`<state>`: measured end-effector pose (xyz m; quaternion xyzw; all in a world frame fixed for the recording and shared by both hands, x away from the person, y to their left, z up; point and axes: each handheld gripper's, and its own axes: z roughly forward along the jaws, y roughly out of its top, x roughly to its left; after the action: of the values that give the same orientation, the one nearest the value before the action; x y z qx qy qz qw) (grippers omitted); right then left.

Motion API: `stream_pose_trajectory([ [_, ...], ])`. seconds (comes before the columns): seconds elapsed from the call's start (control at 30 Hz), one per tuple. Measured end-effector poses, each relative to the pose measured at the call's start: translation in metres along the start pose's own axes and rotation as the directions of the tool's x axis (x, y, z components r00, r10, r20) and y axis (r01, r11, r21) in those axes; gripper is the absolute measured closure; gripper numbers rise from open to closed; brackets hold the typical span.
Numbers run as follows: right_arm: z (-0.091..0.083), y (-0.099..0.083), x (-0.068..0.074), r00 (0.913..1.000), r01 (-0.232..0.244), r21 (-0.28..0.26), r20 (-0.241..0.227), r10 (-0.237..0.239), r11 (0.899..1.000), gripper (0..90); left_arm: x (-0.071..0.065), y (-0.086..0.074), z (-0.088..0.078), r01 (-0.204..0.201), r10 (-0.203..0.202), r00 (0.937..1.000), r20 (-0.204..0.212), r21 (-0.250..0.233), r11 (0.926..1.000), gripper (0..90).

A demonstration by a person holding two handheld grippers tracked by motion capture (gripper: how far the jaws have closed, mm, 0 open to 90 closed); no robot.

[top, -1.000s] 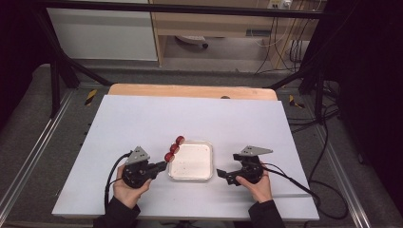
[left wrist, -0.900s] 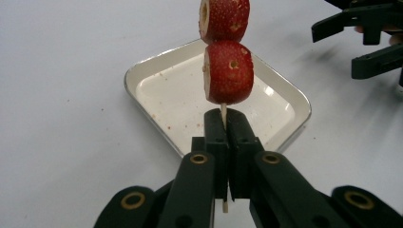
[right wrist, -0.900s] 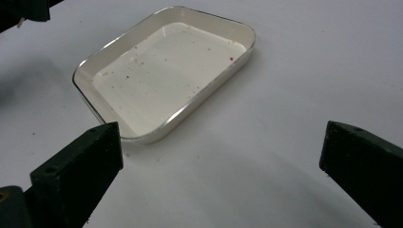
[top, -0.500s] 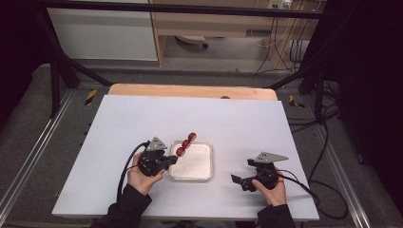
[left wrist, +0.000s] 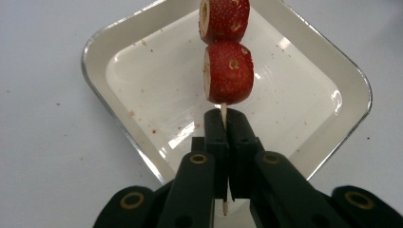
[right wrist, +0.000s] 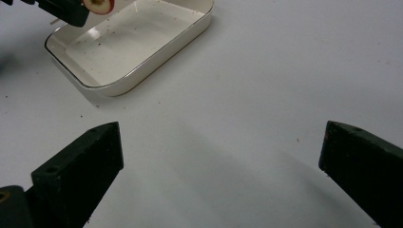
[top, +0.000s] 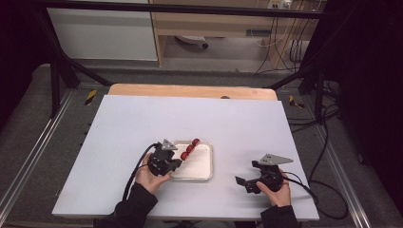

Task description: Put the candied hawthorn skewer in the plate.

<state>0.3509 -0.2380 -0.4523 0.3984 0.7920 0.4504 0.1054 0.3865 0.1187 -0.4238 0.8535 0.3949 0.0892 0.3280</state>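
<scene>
While clamped by the left hand-held gripper [left wrist: 227, 124], the skewer [left wrist: 223, 111] (fruit-laden) points away over the tray [left wrist: 119, 137].

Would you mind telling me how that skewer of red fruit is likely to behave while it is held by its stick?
The skewer is pinched only at its thin bare end by the left gripper, so it may sag or pivot. The stick looks slender, probably snapping under hard squeezing. The fruit pieces seem light but could slide along it over the dish.

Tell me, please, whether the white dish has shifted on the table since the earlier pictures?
No. The white dish sits at the same spot relative to the table's near edge; the left gripper carried the skewer over it.
</scene>
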Motion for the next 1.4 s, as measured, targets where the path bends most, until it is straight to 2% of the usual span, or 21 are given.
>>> stream_pose_trajectory([
  [0.1, 0.000, 0.000, 0.000, 1.0000, -0.002, -0.004, -0.003, 0.002, 1.000, 1.3, -0.004, 0.001, 0.004, -0.008, 0.008, 0.9999, -0.008, 0.020, 0.9998, 88.3],
  [0.37, 0.001, -0.001, 0.001, 0.9999, 0.000, 0.000, -0.011, 0.000, 1.000, 1.2, -0.008, 0.001, 0.012, -0.012, 0.017, 0.9980, -0.061, 0.086, 0.9962, 88.3],
  [0.6, 0.000, -0.001, 0.000, 0.9999, 0.000, -0.006, -0.012, 0.000, 1.000, 1.2, -0.009, 0.001, 0.012, -0.022, 0.027, 0.9978, -0.060, 0.087, 0.9960, 87.1],
  [0.73, 0.000, -0.001, 0.000, 0.9999, -0.003, -0.007, -0.011, 0.003, 1.000, 1.2, -0.008, 0.001, 0.010, -0.044, 0.048, 0.9976, -0.049, 0.083, 0.9956, 83.8],
  [0.9, -0.001, 0.000, 0.000, 0.9999, -0.007, -0.007, -0.010, 0.007, 1.000, 1.2, -0.004, -0.002, -0.002, -0.093, 0.093, 0.9955, -0.017, 0.030, 0.9952, 72.4],
  [1.03, -0.001, 0.000, 0.000, 0.9999, -0.009, -0.015, -0.010, 0.009, 1.000, 1.1, 0.002, -0.006, -0.017, -0.113, 0.113, 0.9935, 0.013, -0.013, 0.9935, 62.0],
  [1.2, -0.002, 0.000, 0.000, 0.9999, -0.011, -0.017, -0.010, 0.010, 1.000, 0.9, 0.012, -0.015, -0.035, -0.152, 0.154, 0.9873, 0.039, -0.054, 0.9869, 48.2],
  [1.33, -0.002, 0.000, 0.000, 0.9999, -0.013, -0.016, -0.007, 0.012, 1.000, 1.0, 0.022, -0.026, -0.049, -0.154, 0.159, 0.9862, 0.047, -0.090, 0.9839, 37.5],
  [1.4, -0.002, 0.000, 0.000, 0.9999, -0.011, -0.015, -0.006, 0.011, 1.000, 1.0, 0.028, -0.033, -0.054, -0.146, 0.151, 0.9873, 0.048, -0.095, 0.9847, 31.8],
])
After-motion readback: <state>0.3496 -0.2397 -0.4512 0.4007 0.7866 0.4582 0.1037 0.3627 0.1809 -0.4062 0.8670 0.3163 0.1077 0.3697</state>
